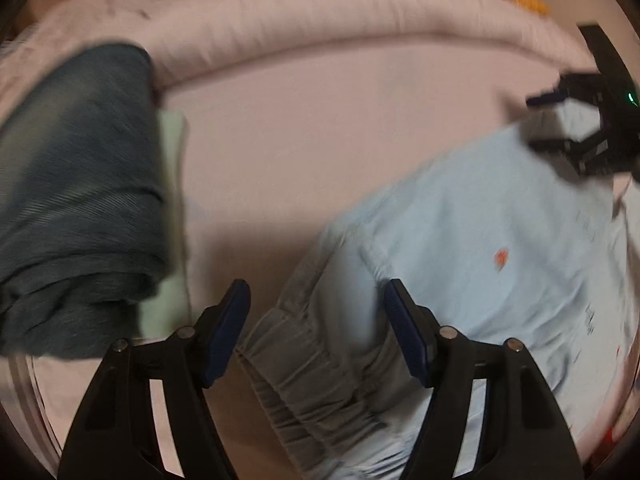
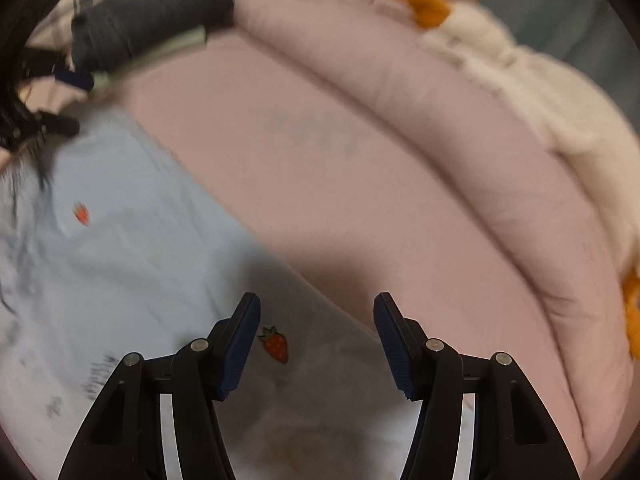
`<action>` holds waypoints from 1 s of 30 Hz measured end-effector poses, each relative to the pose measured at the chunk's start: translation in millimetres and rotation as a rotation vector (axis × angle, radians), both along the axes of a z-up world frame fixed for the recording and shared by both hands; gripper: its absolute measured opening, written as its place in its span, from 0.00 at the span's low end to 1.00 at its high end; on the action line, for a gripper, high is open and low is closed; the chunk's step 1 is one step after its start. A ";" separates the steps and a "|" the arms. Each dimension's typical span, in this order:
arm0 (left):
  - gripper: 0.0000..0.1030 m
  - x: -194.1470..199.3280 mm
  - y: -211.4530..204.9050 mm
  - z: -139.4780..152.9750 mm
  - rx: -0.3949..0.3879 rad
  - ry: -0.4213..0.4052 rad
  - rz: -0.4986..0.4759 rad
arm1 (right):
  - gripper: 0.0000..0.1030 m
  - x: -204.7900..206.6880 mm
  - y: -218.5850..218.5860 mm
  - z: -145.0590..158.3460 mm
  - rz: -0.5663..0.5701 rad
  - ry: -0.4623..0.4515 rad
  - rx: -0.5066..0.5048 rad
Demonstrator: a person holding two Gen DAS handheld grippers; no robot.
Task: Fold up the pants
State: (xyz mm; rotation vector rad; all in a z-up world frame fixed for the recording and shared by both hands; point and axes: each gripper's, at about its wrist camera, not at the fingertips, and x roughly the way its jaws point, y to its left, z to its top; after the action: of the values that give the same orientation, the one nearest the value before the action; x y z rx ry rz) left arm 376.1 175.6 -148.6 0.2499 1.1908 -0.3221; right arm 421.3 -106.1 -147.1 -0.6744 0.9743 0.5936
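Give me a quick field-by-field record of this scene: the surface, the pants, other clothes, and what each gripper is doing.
surface: pink bedding with a rolled pink quilt along the far side
pants: light blue pants with small strawberry prints, lying spread out, gathered waistband near the left gripper
other clothes: folded dark blue jeans on a pale green garment, off to the left
plush: white plush toy with orange parts, behind the quilt
left gripper: open, over the waistband, holding nothing
right gripper: open, over the pants, holding nothing

A pink bed sheet (image 1: 304, 152) meets a rolled pink quilt (image 2: 460, 128).
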 end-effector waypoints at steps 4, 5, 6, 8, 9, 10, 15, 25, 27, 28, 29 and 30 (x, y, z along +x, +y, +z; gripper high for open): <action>0.36 5.8 6.7 -6.6 -0.054 0.068 -0.047 | 0.33 11.7 -4.8 -8.5 -0.023 0.129 0.081; 0.31 5.1 6.5 -4.2 -0.058 0.068 -0.061 | 0.17 6.3 -0.7 -7.6 -0.001 0.132 0.079; 0.30 4.0 5.7 -1.5 -0.054 0.064 -0.067 | 0.08 -1.9 6.2 -7.7 0.027 0.112 0.045; 0.26 4.6 4.6 6.1 -0.039 0.044 -0.079 | 0.03 -9.6 15.4 -6.3 0.057 0.073 -0.015; 0.25 4.5 4.0 9.4 -0.031 0.026 -0.077 | 0.03 -9.1 16.3 -2.9 0.050 0.065 -0.015; 0.25 5.5 5.6 14.9 -0.035 -0.010 -0.070 | 0.02 -7.2 16.5 4.0 0.035 0.034 -0.010; 0.32 10.9 -7.6 -6.7 0.071 -0.023 -0.048 | 0.02 -5.4 27.3 -17.2 -0.007 -0.001 -0.061; 0.24 -46.1 -33.3 57.1 0.189 -0.284 -0.024 | 0.02 -71.2 24.3 54.2 -0.035 -0.267 -0.068; 0.24 -79.2 -37.4 77.4 0.217 -0.384 -0.050 | 0.02 -103.6 12.2 79.0 -0.040 -0.342 -0.046; 0.23 -99.0 -42.5 84.3 0.236 -0.429 -0.067 | 0.02 -115.1 7.3 82.8 -0.037 -0.370 -0.044; 0.23 -112.5 -37.0 88.9 0.258 -0.464 -0.082 | 0.02 -135.4 2.4 92.3 -0.028 -0.407 -0.043; 0.23 -134.3 -42.4 94.0 0.306 -0.521 -0.103 | 0.02 -151.1 -1.6 98.1 -0.024 -0.433 -0.044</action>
State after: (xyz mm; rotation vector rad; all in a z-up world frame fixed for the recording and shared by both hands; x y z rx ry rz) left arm 241.8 133.3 -54.6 0.6234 0.7077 -0.1470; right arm 270.2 -107.6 -49.0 -0.7892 0.5908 0.3825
